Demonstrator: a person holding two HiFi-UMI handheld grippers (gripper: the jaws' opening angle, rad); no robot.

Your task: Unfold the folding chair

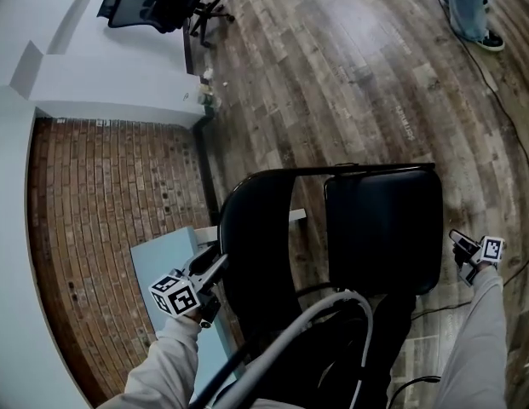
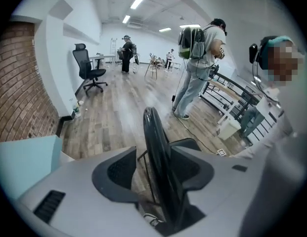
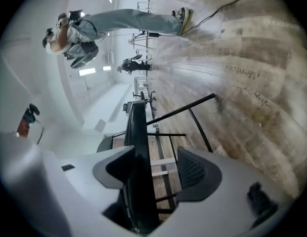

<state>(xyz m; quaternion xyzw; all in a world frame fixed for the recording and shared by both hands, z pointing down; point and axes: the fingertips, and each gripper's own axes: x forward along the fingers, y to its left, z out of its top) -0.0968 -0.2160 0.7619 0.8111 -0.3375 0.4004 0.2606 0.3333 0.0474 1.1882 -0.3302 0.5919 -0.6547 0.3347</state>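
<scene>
Left gripper: jaws found apart, the rounded backrest standing edge-on between them. A clear gap is seen at one pad, so nothing is clamped. Right gripper: jaws likewise spread, the outer edge of the seat lying between them, a gap on one side, no pinch made out.

Folding chair is set on the plank floor just beside the brick wall. The seat is turned out flat and held well apart from the backrest, so the chair is judged opened out, or very nearly. Each panel is bracketed at its outer edge, presumably so that the two halves can be levered apart and steadied. With both grips slack, the chair is judged to be resting on its own legs.

Seat and backrest: glossy black, smooth, thin in profile. The seat is squarish with softened corners, the backrest bowed. Frame: slim dark tube, seemingly metal. Floor: weathered grey-brown boards, matte
</scene>
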